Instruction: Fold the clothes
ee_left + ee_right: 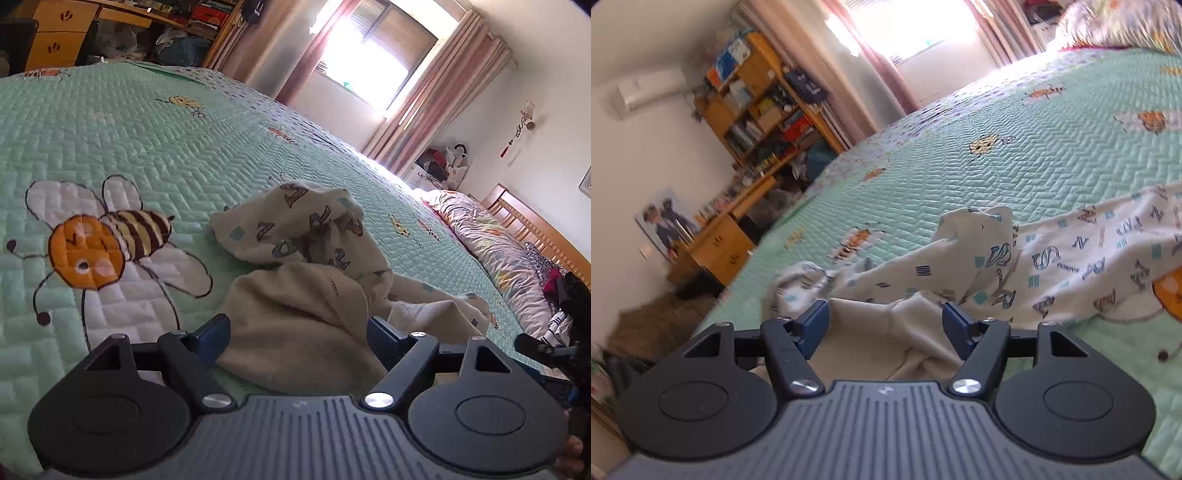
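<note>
In the left wrist view, the left gripper (295, 332) stood with its jaws spread wide, a crumpled fold of the letter-printed garment (303, 236) lying loose between them on the green bee quilt (155, 147). In the right wrist view, the right gripper (884, 319) also gaped, the garment's (1071, 258) plain cream inside bunched between its blue pads (816, 321), though whether they touched the cloth I could not tell.

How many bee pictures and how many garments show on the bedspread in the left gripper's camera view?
Large bee pictures: 1
Small bee pictures: 5, the nearest window-side one
Garments: 1, letter-print, crumpled
Total: 7
</note>
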A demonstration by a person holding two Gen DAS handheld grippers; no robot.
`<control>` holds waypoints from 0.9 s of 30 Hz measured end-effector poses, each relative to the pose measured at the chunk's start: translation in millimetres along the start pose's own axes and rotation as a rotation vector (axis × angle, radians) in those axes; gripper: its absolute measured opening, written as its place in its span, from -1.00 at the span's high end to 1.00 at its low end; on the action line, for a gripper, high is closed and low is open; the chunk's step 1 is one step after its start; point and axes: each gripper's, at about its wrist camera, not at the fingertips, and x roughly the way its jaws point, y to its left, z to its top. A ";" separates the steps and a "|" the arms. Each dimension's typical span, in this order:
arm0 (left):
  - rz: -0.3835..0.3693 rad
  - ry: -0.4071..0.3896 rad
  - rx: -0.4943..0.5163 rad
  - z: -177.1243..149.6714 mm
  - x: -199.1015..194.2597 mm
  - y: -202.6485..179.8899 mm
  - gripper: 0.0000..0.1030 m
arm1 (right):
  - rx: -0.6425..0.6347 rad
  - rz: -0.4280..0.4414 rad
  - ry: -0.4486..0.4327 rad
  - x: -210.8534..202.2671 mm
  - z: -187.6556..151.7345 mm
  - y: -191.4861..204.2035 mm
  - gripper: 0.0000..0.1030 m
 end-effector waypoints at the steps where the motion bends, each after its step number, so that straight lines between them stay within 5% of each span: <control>1: -0.011 -0.009 0.010 -3.2 -0.6 2.5 -0.61 | -0.016 -0.025 0.011 9.6 -2.6 -0.9 -0.35; 3: -0.020 -0.024 0.047 -6.1 -1.5 2.5 -0.61 | -0.043 -0.061 0.040 28.1 -10.5 -3.4 -0.35; 5: -0.024 -0.035 0.061 -7.6 -0.9 2.4 -0.61 | -0.080 -0.046 0.105 38.6 -24.8 3.3 0.00; 6: -0.026 -0.039 0.062 -7.6 0.1 2.8 -0.61 | -0.149 -0.036 0.121 37.5 -35.3 14.0 0.26; 9: -0.035 -0.052 0.061 -7.2 3.2 4.3 -0.62 | -0.391 -0.027 0.139 22.0 -65.5 49.3 0.34; 11: -0.043 -0.055 0.056 -6.3 5.1 5.5 -0.63 | -0.492 -0.036 0.147 9.6 -76.7 60.1 0.32; 15: -0.043 -0.059 0.081 -7.4 8.5 2.8 -0.70 | -0.453 -0.037 0.021 -22.9 -48.9 59.7 0.28; 17: -0.032 -0.059 0.115 -8.9 11.0 -1.6 -0.73 | -0.425 -0.029 -0.083 -32.1 -14.9 61.3 0.09; 19: -0.023 -0.057 0.153 -10.9 13.3 -5.9 -0.79 | -0.416 0.007 -0.085 -18.7 21.3 59.8 -0.36; 22: -0.010 -0.059 0.199 -14.6 14.9 -9.7 -0.82 | -0.390 0.039 -0.012 32.3 71.9 44.9 -0.36; 27: -0.001 -0.066 0.249 -20.1 17.1 -13.9 -0.92 | -0.352 0.057 0.366 136.7 102.9 -3.0 -0.35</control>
